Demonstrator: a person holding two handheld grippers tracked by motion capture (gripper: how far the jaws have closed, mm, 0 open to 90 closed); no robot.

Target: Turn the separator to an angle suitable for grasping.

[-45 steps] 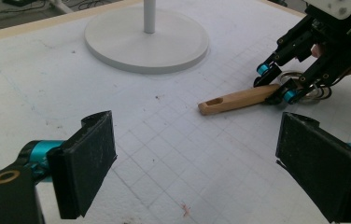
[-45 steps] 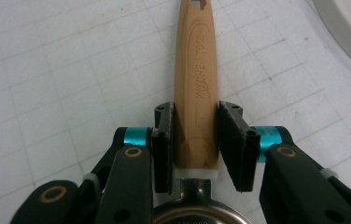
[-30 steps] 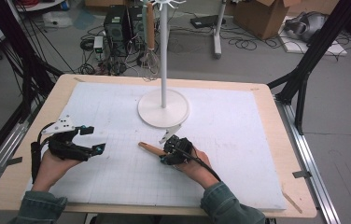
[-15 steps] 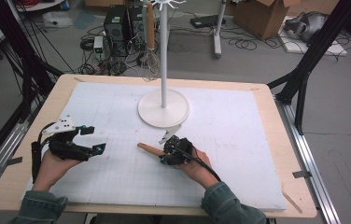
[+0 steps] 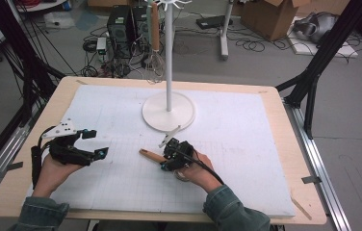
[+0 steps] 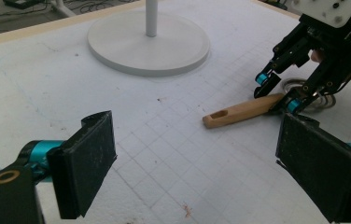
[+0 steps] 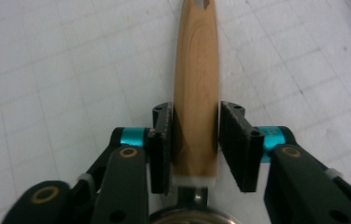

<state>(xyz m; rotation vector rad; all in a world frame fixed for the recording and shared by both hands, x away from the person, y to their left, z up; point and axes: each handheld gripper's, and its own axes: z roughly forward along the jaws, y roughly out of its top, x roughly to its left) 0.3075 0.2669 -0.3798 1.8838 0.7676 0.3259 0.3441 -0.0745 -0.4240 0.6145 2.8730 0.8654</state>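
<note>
A whisk with a wooden handle [image 5: 149,155] lies on the white mat near the table's middle. My right gripper [image 5: 163,161] straddles the handle's wire end. In the right gripper view the handle [image 7: 195,70] runs up between the two pads. The right gripper [image 7: 195,135] has just been opening its jaws: one pad still sits against the wood and the other stands a hair off it. The left gripper view shows the handle [image 6: 241,111] flat on the mat with the right gripper [image 6: 278,93] over it. My left gripper [image 5: 97,143] rests open at the left, with nothing between its pads [image 6: 89,163].
A white stand with a round base [image 5: 168,111] rises behind the whisk, and a second whisk [image 5: 155,62] hangs from its top. The white gridded mat [image 5: 246,144] covers most of the wooden table. Cables, boxes and black frame legs surround the table.
</note>
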